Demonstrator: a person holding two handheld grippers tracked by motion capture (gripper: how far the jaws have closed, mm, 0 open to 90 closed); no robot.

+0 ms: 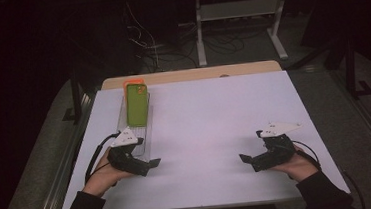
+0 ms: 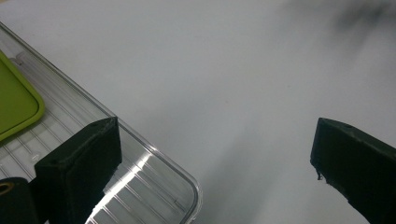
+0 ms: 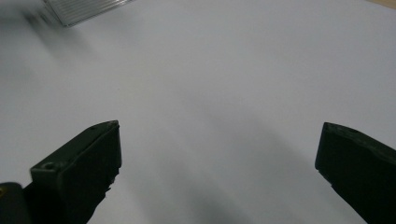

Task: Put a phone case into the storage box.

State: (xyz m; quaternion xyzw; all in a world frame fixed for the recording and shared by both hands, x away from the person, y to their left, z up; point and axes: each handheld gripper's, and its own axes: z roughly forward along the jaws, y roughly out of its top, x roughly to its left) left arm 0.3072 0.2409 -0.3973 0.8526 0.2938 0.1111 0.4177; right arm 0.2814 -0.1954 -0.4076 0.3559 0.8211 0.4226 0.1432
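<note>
**Both grippers spread and empty, green phone case on the clear tray**

Between the left gripper's two black jaws, seen in the left gripper view, lies only bare white table; the jaws stand wide apart and pinch nothing. One jaw, at the lower left of that frame, hangs over the rounded near corner of a clear ribbed tray, and I cannot tell whether it touches the plastic. Farther toward the left edge of the frame, a corner of the green phone case lies on the tray's ribs.

From the right gripper view, the right gripper is likewise spread wide with nothing between its jaws, only white tabletop beneath. A corner of the ribbed tray shows blurred at the upper left of that frame.

From the high view, the left gripper sits at the lower left of the frame, held in the person's left hand, just beside the near end of the tray. The phone case lies flat on the tray's far half, left of centre, with an orange case peeking out beyond its far end. The right gripper rests at the lower right in the right hand, well apart from the tray, its jaws pointing toward the left gripper. Dark sleeves enter from the bottom edge.
</note>
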